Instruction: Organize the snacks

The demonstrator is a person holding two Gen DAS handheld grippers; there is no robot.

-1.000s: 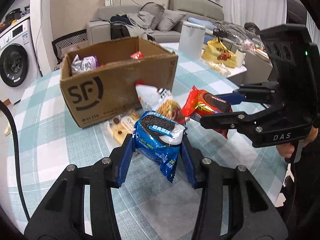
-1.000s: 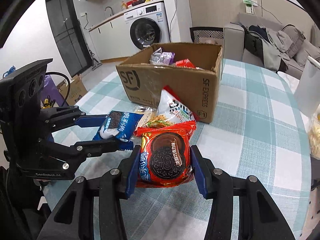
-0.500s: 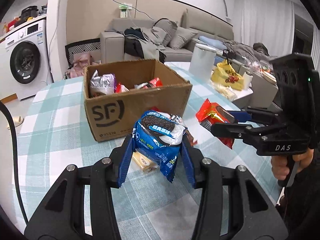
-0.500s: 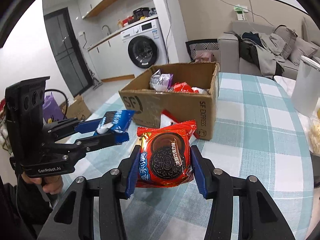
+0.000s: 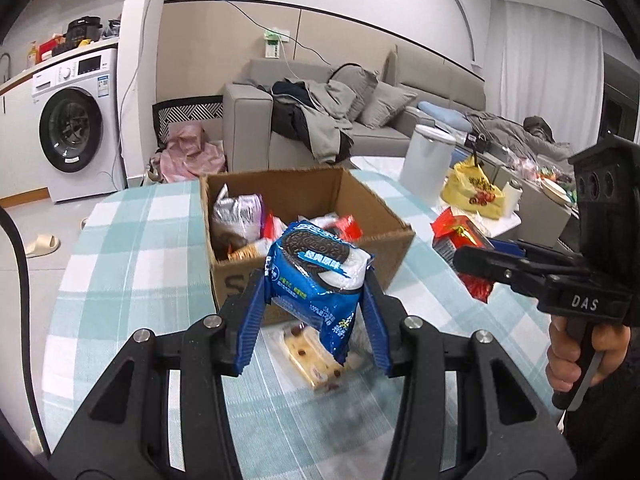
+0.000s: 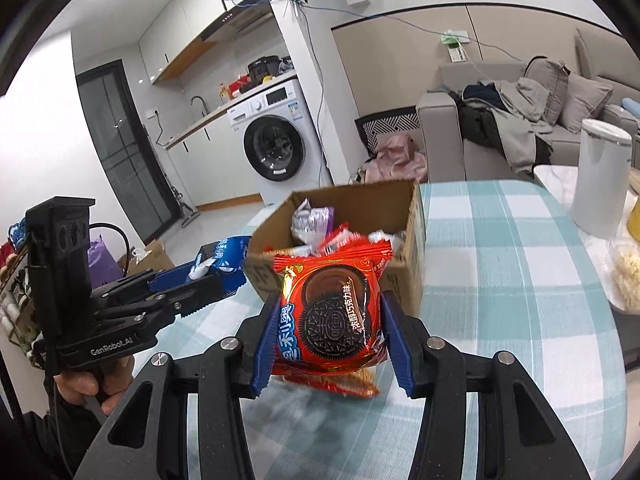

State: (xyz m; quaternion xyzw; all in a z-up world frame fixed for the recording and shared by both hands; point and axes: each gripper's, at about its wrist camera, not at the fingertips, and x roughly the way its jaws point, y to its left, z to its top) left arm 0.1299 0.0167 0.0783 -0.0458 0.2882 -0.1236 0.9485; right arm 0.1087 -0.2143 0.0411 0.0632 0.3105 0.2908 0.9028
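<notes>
My left gripper (image 5: pixel 314 320) is shut on a blue Oreo pack (image 5: pixel 316 276) and holds it in the air just in front of the open cardboard box (image 5: pixel 384 216). My right gripper (image 6: pixel 330 344) is shut on a red Oreo pack (image 6: pixel 330 312), also raised, near the box (image 6: pixel 414 216). The box holds several snack packs (image 5: pixel 236 216). Each gripper shows in the other's view: the right one (image 5: pixel 472 258) to the right, the left one (image 6: pixel 212 280) to the left. A wrapped cake slice (image 5: pixel 312 356) lies on the table under the blue pack.
The table has a teal checked cloth (image 5: pixel 132 264). A white canister (image 5: pixel 428 168) and a yellow bag (image 5: pixel 472 188) stand at the far right. A clear bag of snacks (image 6: pixel 630 272) lies at the table's right edge. A sofa and a washing machine stand behind.
Both grippers have risen from the table with their packs and moved toward the box, so its inside now shows from above.
</notes>
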